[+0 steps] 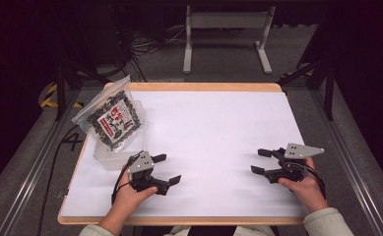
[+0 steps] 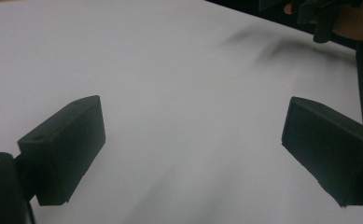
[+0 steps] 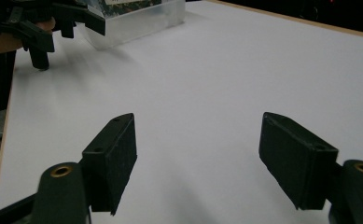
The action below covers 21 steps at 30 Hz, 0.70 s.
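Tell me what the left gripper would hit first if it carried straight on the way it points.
Probably nothing close by: the left gripper points across bare white table toward the right gripper, which looks like the first thing in line, though depth is unclear.

High view: fixed overhead, facing forward and down on whole white-topped wooden table (image 1: 218, 128). Left gripper view: low, close over tabletop, facing across toward right black two-jaw gripper (image 2: 319, 14). Right gripper view: low, facing left black two-jaw gripper (image 3: 53, 21). Shared: white tabletop.
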### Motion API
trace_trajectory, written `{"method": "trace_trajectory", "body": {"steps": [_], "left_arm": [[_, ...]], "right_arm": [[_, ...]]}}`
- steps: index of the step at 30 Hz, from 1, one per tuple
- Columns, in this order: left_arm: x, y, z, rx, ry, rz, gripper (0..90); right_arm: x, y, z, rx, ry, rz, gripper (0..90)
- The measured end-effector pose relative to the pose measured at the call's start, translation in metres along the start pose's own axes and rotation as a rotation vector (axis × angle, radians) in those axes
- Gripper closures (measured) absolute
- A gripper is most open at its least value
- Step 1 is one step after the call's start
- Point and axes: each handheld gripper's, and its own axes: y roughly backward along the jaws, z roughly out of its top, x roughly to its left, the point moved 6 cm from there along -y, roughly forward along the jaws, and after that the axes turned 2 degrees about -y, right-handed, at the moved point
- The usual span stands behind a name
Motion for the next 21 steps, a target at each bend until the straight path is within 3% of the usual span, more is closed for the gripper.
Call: {"method": "trace_trajectory", "body": {"steps": [8, 21], "left_arm": [[0.001, 0.001, 0.000, -0.003, -0.002, 0.012, 7.4], [0.001, 0.001, 0.000, -0.002, -0.001, 0.013, 7.0]], "right_arm": [[0.005, -0.013, -0.015, 0.061, -0.012, 0.015, 29.4], [0.006, -0.012, -0.014, 0.044, -0.032, 0.018, 29.3]]}}
